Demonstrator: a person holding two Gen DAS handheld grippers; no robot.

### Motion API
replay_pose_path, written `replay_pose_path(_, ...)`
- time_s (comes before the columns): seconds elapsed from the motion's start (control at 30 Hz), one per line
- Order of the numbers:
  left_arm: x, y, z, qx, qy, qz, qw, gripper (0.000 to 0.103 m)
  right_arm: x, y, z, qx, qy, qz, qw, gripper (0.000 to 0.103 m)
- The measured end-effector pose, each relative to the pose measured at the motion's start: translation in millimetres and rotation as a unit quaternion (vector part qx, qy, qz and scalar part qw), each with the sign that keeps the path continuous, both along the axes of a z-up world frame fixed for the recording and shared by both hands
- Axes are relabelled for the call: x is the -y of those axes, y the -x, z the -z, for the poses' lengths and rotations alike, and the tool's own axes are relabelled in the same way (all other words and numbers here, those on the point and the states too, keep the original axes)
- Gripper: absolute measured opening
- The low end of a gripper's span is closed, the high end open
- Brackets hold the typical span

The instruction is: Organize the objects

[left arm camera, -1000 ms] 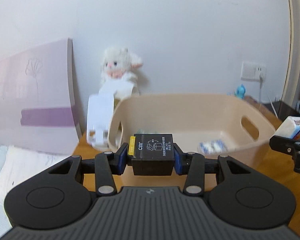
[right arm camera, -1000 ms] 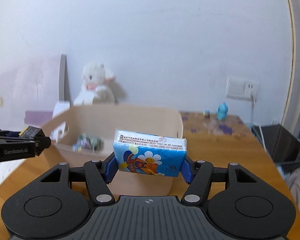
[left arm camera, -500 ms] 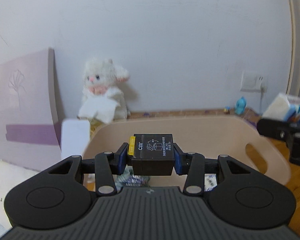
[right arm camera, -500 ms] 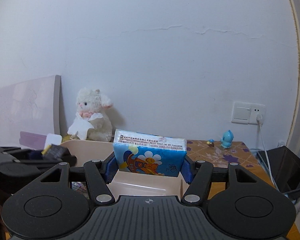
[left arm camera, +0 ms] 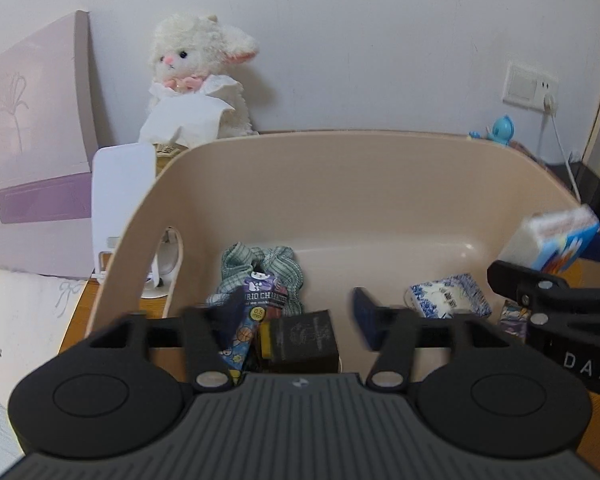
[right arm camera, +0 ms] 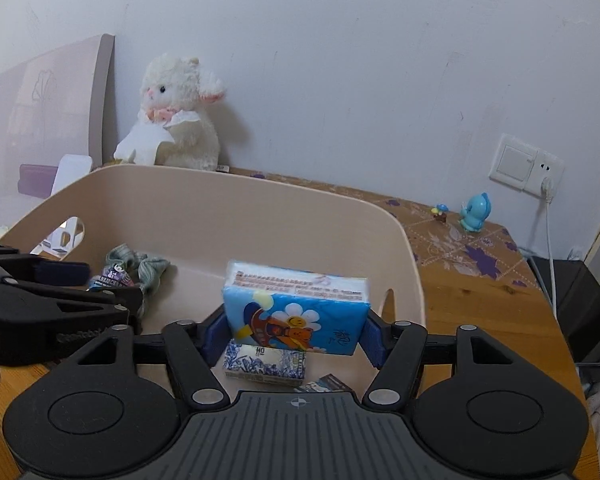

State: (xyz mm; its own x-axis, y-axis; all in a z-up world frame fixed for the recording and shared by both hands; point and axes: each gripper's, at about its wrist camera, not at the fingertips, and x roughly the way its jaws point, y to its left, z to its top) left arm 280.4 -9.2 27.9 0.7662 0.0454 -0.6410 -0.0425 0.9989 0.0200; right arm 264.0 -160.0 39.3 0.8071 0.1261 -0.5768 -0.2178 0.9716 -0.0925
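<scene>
A beige plastic bin (left arm camera: 340,184) stands on the wooden table; it also shows in the right wrist view (right arm camera: 220,208). My left gripper (left arm camera: 292,320) is open over the bin's left part. A small black box (left arm camera: 304,340) with a yellow side lies free below it, on a colourful packet (left arm camera: 260,300) and a green checked cloth (left arm camera: 260,260). My right gripper (right arm camera: 296,328) is shut on a blue cartoon tissue pack (right arm camera: 296,312) and holds it above the bin's right part. A blue-and-white patterned tissue pack (right arm camera: 264,364) lies under it on the bin floor.
A white plush lamb (left arm camera: 196,80) sits against the wall behind the bin. A white stand (left arm camera: 120,200) and a pink board (left arm camera: 32,140) are at the left. A small blue figurine (right arm camera: 474,212) and a wall socket with a cable (right arm camera: 528,164) are at the right.
My left gripper opened and let go of the black box, which dropped into the bin. Both grippers moved forward over the bin; the right one still holds the blue tissue pack.
</scene>
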Motion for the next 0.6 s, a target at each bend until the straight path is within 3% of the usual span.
replay_pose_path(0.13, 0, 14, -10, 0.016, 0.006, 0.012, 0.9998, 0.076, 9, 12, -15, 0.022, -0.019, 0.007, 1.0, 0.081)
replay_pose_path(0.23, 3, 28, -17, 0.032, -0.011, 0.005, 0.9994, 0.084, 13, 26, -26, 0.036, -0.023, 0.005, 0.999, 0.099)
replay_pose_path(0.4, -2, 52, -36, 0.056, 0.005, 0.005, 0.9984, 0.087, 14, 54, -43, 0.068, -0.017, 0.003, 0.998, 0.103)
replay_pose_path(0.6, -9, 88, -48, 0.069, -0.008, -0.005, 0.9975, 0.088, 19, 85, -57, 0.073, -0.04, -0.001, 0.997, 0.103)
